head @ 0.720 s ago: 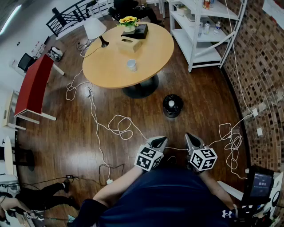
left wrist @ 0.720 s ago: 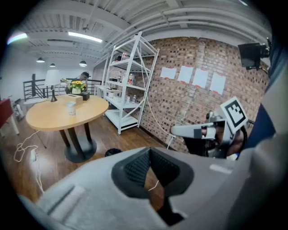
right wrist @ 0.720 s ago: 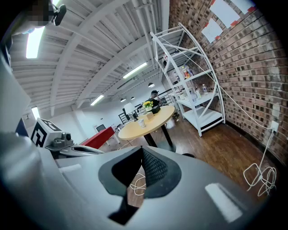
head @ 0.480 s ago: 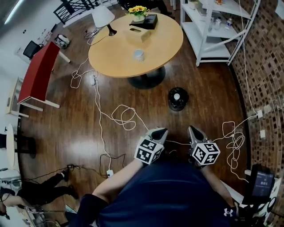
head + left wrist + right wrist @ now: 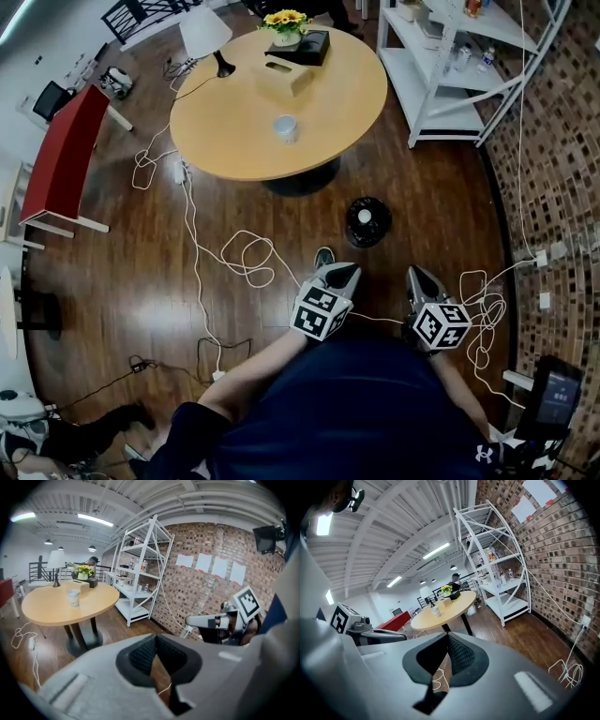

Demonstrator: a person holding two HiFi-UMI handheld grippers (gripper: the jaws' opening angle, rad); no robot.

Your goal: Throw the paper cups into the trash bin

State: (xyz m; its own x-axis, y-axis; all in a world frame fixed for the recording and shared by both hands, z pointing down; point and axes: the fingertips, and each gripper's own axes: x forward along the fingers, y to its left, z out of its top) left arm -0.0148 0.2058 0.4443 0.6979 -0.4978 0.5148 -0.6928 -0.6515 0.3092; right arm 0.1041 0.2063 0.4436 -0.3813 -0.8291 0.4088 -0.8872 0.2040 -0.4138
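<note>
- Head view: the paper cup (image 5: 285, 128) stands upright on the round bench (image 5: 234, 136), well ahead of the left hand-held gripper (image 5: 347, 272) and the right hand-held gripper (image 5: 413, 274). The trash bin (image 5: 367, 221) sits on the floor just ahead of both. A loose cable (image 5: 246, 258) lies ahead-left.
- Left gripper view: jaws together, empty. The cup is probably light and thin-walled, so pinch it gently at mid-wall.
- Right gripper view: jaws closed, empty. A tissue box (image 5: 443, 602) sits beyond the cup. The approach looks clear.

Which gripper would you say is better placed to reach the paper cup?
Left, marginally: the paper cup lies up-left of both, nearer the left gripper than the right gripper; both are empty.
</note>
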